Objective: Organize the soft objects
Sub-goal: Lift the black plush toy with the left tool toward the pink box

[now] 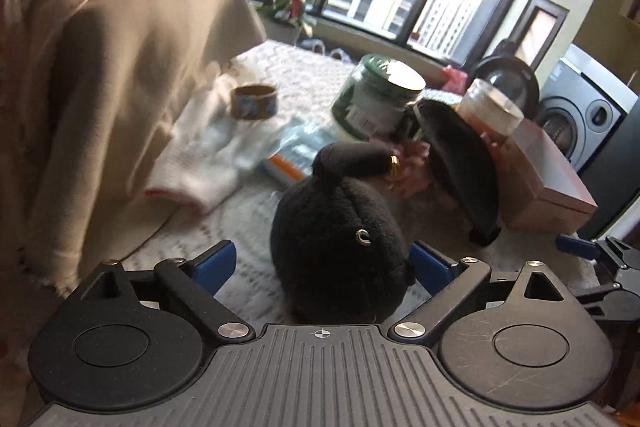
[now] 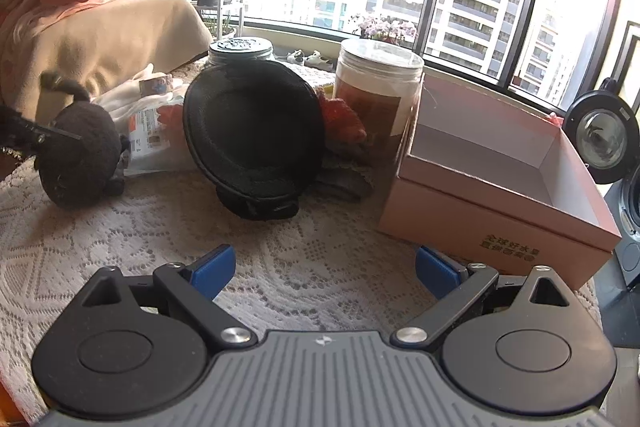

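Between the left gripper's [image 1: 324, 263] wide-spread jaws sits a black plush [image 1: 340, 247] on the lace-covered table [image 2: 280, 267] — pads not pressing it. Right gripper [image 2: 325, 267] also open, empty, over bare lace. Farther back — black hat [image 2: 252, 131], two jars, open pink box [image 2: 500, 195] at the right edge.

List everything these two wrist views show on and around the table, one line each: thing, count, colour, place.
Plush toy: one, black, on the lace cloth between the left gripper's open fingers.
Hat: one, black, table centre, tilted on its brim.
Box: one, pink, open, empty, on the right.
Jars: two, clear, behind the hat.
White gloves: white, left of the toy; count unclear.
Tape roll: one, brown and blue, on the gloves.
Packet: one, white and orange, beside the toy.
Left gripper: blue pads, open.
Right gripper: blue pads, open, nothing between.
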